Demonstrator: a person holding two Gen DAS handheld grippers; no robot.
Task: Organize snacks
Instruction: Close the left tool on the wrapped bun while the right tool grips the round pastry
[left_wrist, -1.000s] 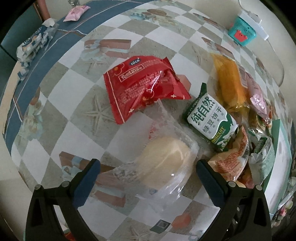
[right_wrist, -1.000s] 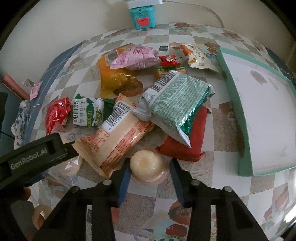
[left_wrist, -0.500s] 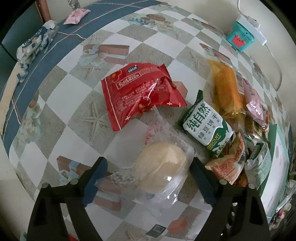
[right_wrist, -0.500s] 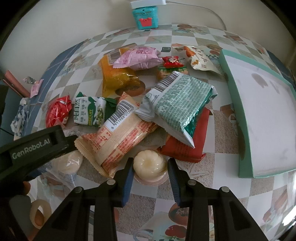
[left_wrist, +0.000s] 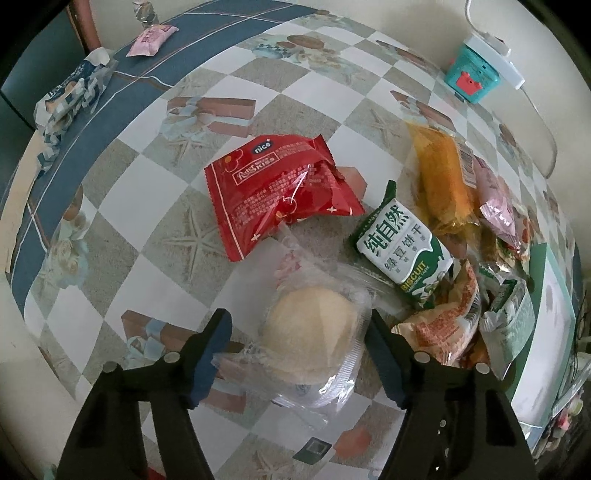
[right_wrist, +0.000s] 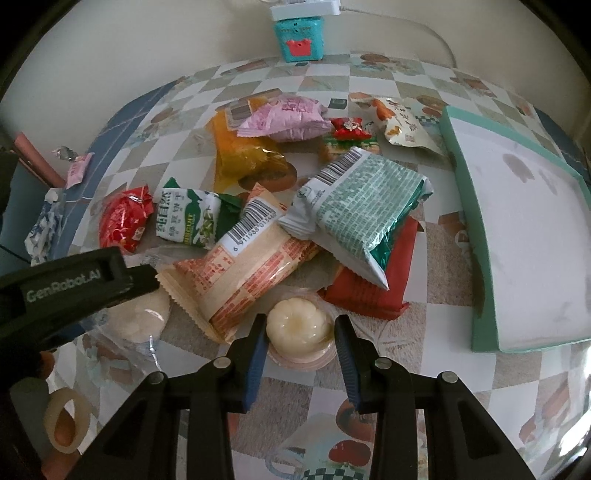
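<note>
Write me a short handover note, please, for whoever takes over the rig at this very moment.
Left gripper: jaws have just been closing around the clear-wrapped bun; not clearly pressing yet.
Right gripper: shut on the jelly cup, which sits on the table.
The other snacks lie heaped beside the green tray; the red packet lies apart.
Done: nothing in the tray.
Left: finish both grasps, then sort everything.

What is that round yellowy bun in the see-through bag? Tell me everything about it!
The bun is a pale cream dome, smooth and soft-looking, sealed in a crinkly clear wrapper with a little pink print at its top end. It lies flat on the checkered table, just below the red packet and beside the green biscuit pack. The left gripper straddles it, its jaws just closing in, with the right pad at the wrapper's edge.
</note>
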